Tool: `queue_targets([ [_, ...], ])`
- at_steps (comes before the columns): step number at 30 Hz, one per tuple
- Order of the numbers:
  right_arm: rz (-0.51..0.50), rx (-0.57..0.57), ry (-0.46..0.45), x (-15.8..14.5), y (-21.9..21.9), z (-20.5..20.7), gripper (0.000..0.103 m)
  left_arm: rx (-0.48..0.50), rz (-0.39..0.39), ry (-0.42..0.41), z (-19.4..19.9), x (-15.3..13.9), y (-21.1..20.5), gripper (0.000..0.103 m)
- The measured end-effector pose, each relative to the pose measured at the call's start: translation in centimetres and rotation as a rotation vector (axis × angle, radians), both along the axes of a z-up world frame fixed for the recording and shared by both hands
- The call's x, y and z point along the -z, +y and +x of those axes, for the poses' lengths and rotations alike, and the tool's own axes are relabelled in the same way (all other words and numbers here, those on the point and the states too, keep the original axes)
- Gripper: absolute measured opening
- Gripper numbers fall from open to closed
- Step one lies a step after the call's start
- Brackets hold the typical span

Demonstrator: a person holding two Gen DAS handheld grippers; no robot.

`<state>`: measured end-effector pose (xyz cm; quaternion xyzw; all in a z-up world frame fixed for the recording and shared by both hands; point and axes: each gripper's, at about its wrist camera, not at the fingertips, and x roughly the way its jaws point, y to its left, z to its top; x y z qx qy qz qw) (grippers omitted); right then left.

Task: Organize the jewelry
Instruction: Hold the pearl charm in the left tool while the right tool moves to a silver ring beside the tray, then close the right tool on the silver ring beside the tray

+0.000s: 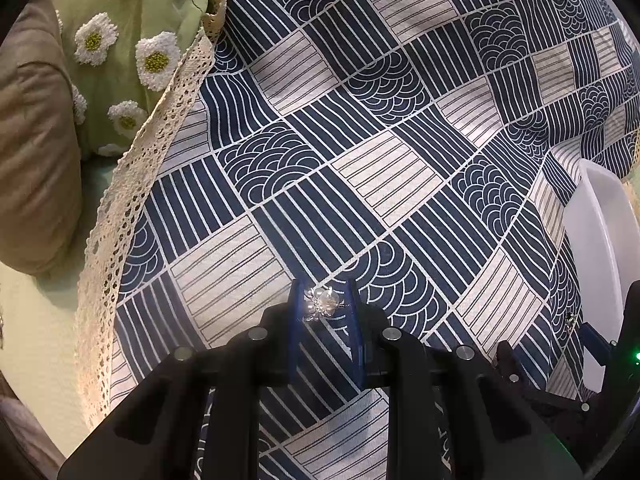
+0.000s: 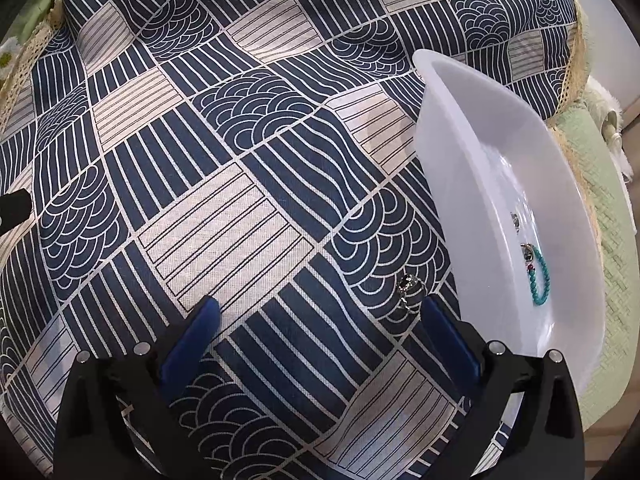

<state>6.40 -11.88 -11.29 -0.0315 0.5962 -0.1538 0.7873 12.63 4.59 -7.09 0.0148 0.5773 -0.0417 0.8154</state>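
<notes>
Pinched between the blue fingertips of the left gripper (image 1: 323,304) is a small silver brooch set with pearls (image 1: 320,304), held just over the patterned navy-and-cream cloth (image 1: 360,160), and the jaws are seen drawn close around it. A slip is judged the main risk: the piece is tiny and knobbly, only its edges seem caught, and any tilt on the way could let it drop into the busy print, where it would be hard to spot. Over on the right, a second dark-stoned trinket (image 2: 407,289) is seen lying on the cloth just inside the right-hand fingertip of the right gripper (image 2: 318,312), whose jaws are spread wide with nothing pressed between them. Off-centre as it lies, it could be nudged away or missed if the jaws were closed from this position. Just beyond stands the white plastic tray (image 2: 472,128), with a turquoise bead bracelet (image 2: 541,276) and a couple of small pieces already inside; its near wall could be knocked by the spread gripper. A green daisy cushion (image 1: 120,40) is noted at the cloth's lace edge.
</notes>
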Motion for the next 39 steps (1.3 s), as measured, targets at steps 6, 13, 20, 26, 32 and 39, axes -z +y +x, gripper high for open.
queue_targets([
  [6, 0.001, -0.004, -0.003, 0.1, 0.0, 0.2, 0.098, 0.000, 0.002, -0.003, 0.0, 0.0, -0.1, 0.020],
  [13, 0.013, -0.017, -0.019, 0.2, -0.1, 0.0, 0.098, 0.004, 0.004, -0.010, 0.0, -0.1, -0.2, 0.020],
  [20, 0.056, -0.023, -0.033, -0.1, -0.4, -0.2, 0.098, 0.010, 0.009, -0.010, -0.1, -0.1, -0.4, 0.020],
  [26, 0.063, -0.007, -0.028, -0.3, -0.3, -0.3, 0.098, 0.009, 0.011, -0.010, -0.1, -0.1, -0.4, 0.020],
  [32, 0.107, 0.007, -0.029, -0.4, 0.7, -0.5, 0.098, 0.013, 0.014, -0.009, -0.2, -0.1, -0.4, 0.020],
  [39, 0.074, 0.119, -0.053, 0.1, 0.6, -0.9, 0.098, 0.017, 0.014, -0.009, -0.1, 0.1, -0.6, 0.020],
])
